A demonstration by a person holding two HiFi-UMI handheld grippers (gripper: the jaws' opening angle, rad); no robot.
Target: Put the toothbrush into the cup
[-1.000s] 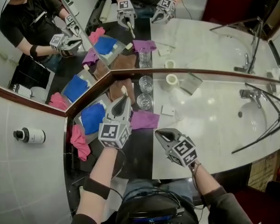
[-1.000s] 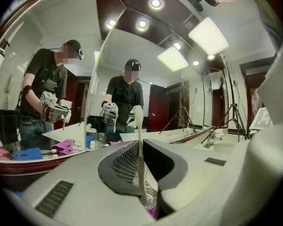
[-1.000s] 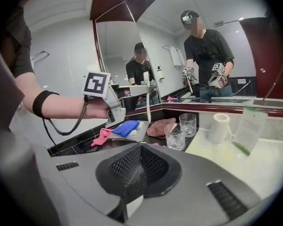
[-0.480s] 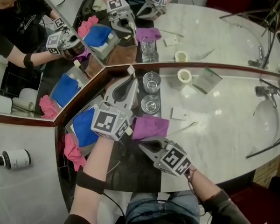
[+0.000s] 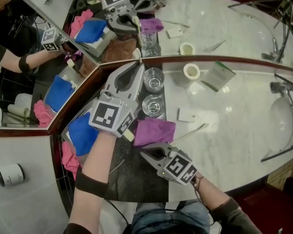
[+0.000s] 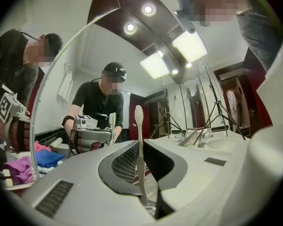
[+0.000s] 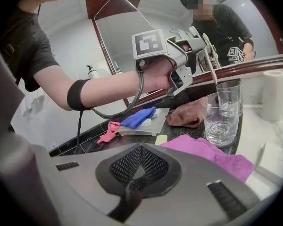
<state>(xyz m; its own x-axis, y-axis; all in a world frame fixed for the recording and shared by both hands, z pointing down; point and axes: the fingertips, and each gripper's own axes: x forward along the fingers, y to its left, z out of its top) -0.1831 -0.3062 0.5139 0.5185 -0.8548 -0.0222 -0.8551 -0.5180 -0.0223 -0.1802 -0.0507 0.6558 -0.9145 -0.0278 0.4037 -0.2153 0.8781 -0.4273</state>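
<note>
Clamping the toothbrush [image 6: 139, 149] — left hand-held gripper [image 5: 135, 65] beside the cup [image 5: 154, 78]; right hand-held gripper [image 5: 144, 154] clenched.

Reaches forward with the left gripper [image 5: 135, 68], held level on a bare forearm banded in black at the wrist, fingers [image 6: 85, 182] pinched on the toothbrush [image 6: 139, 140] standing upright between them. Holds the right gripper [image 5: 144, 154] nearer the body, dark-sleeved, tilted slightly down, fingers pressed together, empty.

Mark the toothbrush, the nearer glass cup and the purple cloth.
toothbrush [image 6: 139, 159], left gripper view, middle of handle
nearer glass cup [image 7: 220, 121], right gripper view, side wall
purple cloth [image 5: 155, 130], head view, centre of cloth
</note>
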